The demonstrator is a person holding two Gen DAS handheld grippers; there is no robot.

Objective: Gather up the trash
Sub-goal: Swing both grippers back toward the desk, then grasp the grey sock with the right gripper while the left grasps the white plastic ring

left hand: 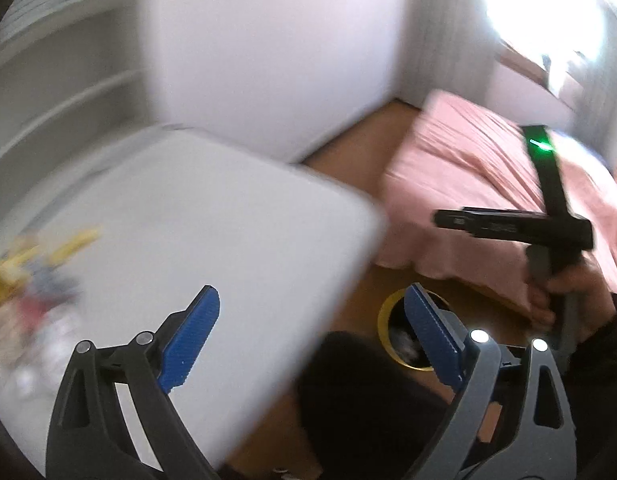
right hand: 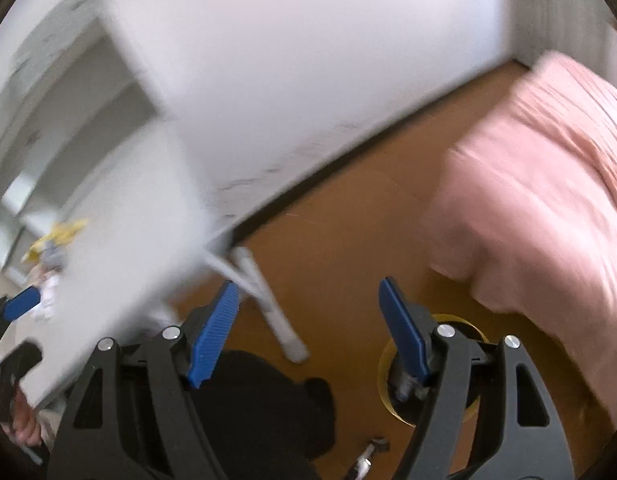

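Lying in a loose heap at the far left of the white worktop [left hand: 212,216], the trash [left hand: 32,276] is a blur of yellow, red, grey and white scraps; single pieces cannot be told apart. The right wrist view shows the same heap [right hand: 54,248] near the worktop's left edge, yellow wrapper uppermost. Nothing touches it.

The bin [left hand: 392,312], yellow-rimmed with a dark inside, stands on the brown floor [left hand: 348,152] between the worktop's near corner and the pink bed [left hand: 468,160]. Pale crumpled stuff shows inside it, so some waste is probably already collected. In the right wrist view the bin [right hand: 388,360] sits partly behind the right-hand finger. Its place beside the worktop looks chosen for a short carry from heap to bin.

Left gripper [left hand: 312,336]: jaws spread wide, nothing between the blue pads. It hangs over the worktop's near corner, one finger over the white surface, the other over the bin.

Right gripper [right hand: 312,328]: jaws likewise wide apart and empty, held above the floor near the folding leg [right hand: 268,304] of the worktop, pointing down. Its handle, with a green light, is gripped in the right hand [left hand: 564,292] in front of the bed.

Judgement: both grippers are between grabs; the heavy blur suggests fast motion. Heap is well apart from both, so a reach to the left comes next. Risk: light scraps may slip or scatter.
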